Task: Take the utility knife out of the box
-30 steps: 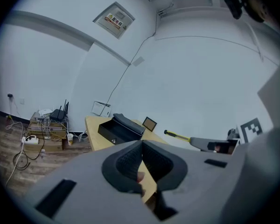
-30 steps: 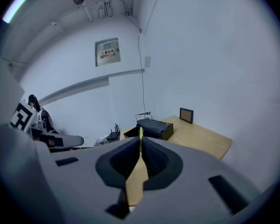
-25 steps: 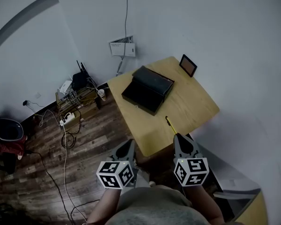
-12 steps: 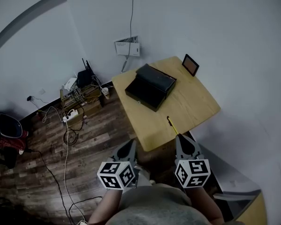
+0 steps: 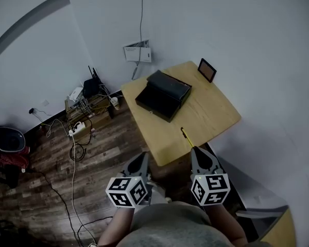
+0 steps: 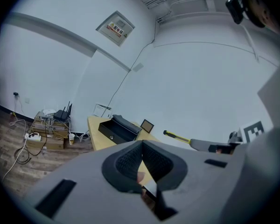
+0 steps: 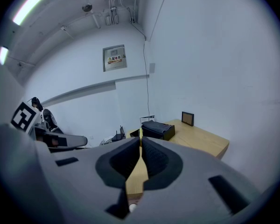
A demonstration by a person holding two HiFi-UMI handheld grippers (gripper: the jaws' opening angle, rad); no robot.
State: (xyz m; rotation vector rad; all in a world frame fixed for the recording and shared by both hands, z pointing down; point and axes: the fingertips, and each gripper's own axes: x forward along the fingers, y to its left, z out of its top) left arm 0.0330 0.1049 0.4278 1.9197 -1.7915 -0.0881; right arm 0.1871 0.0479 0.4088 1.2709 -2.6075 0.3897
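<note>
The black box (image 5: 162, 95) stands open on the wooden table (image 5: 211, 117), its lid tilted back. My right gripper (image 5: 197, 151) hovers at the table's near edge, shut on the yellow and black utility knife (image 5: 186, 137), which juts out over the tabletop. From the left gripper view the knife (image 6: 177, 136) sticks out of the right gripper (image 6: 200, 144). In the right gripper view only a yellow sliver of the knife (image 7: 140, 133) shows between the jaws (image 7: 141, 141). My left gripper (image 5: 140, 160) is shut and empty, off the table's left edge above the floor; its pads meet (image 6: 142, 143).
A small framed picture (image 5: 207, 70) stands at the table's far corner. Left of the table are a low shelf with a router (image 5: 87, 89), a power strip (image 5: 76, 129) and loose cables on the wooden floor. A wall panel (image 5: 137, 52) hangs behind the table.
The table and box have drifted slightly in the head view. Both grippers keep their places at the bottom, and the knife stays in the right one.
</note>
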